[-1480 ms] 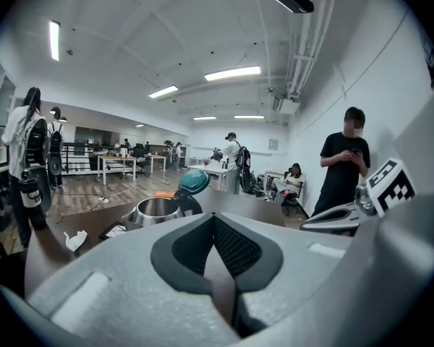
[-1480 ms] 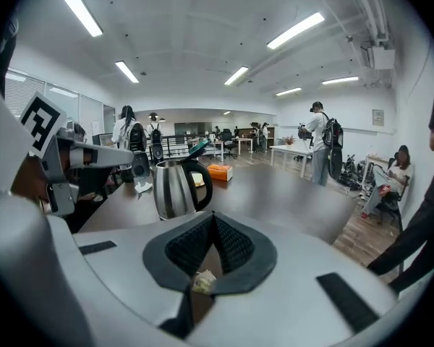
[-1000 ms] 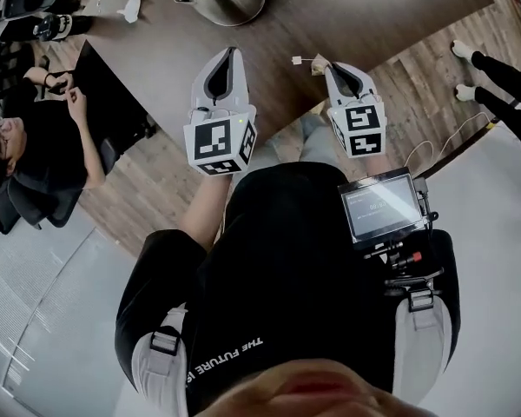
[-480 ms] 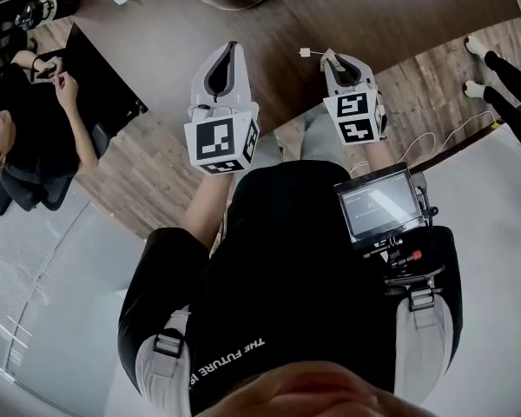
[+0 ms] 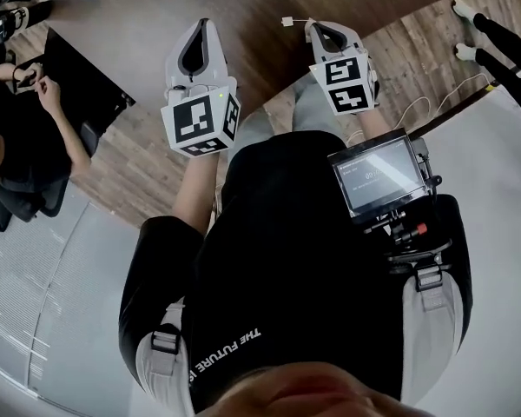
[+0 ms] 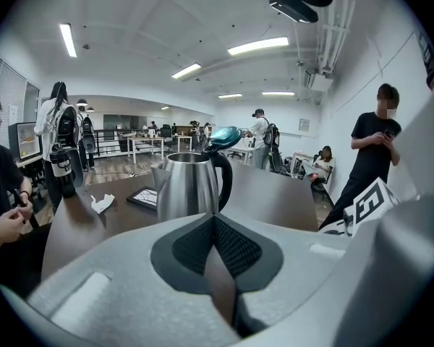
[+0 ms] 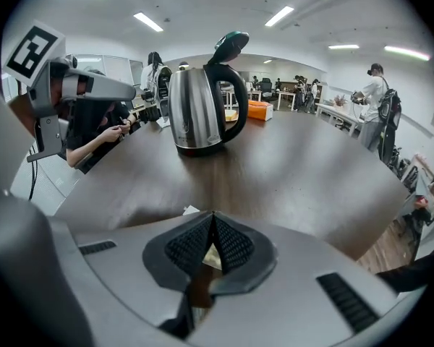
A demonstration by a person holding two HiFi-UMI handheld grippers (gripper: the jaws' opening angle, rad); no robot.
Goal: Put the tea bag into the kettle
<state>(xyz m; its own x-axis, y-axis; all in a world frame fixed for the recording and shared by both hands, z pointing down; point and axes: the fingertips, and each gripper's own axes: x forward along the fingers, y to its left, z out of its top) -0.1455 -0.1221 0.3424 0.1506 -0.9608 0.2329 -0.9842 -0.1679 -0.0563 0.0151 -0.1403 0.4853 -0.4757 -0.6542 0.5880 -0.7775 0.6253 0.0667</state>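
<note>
Right gripper (image 5: 317, 29): jaws just closed, clamped on tea bag (image 7: 212, 256), above desk (image 7: 296, 165) near front edge; tag (image 5: 286, 22) on string trailing from tip. Left gripper (image 5: 201, 26): jaws pressed together, nothing between, held alongside. Steel kettle (image 7: 199, 110): upright on desk, lid raised, well apart beyond both grippers.

Head camera steeply down, others facing kettle (image 6: 186, 190)
</note>
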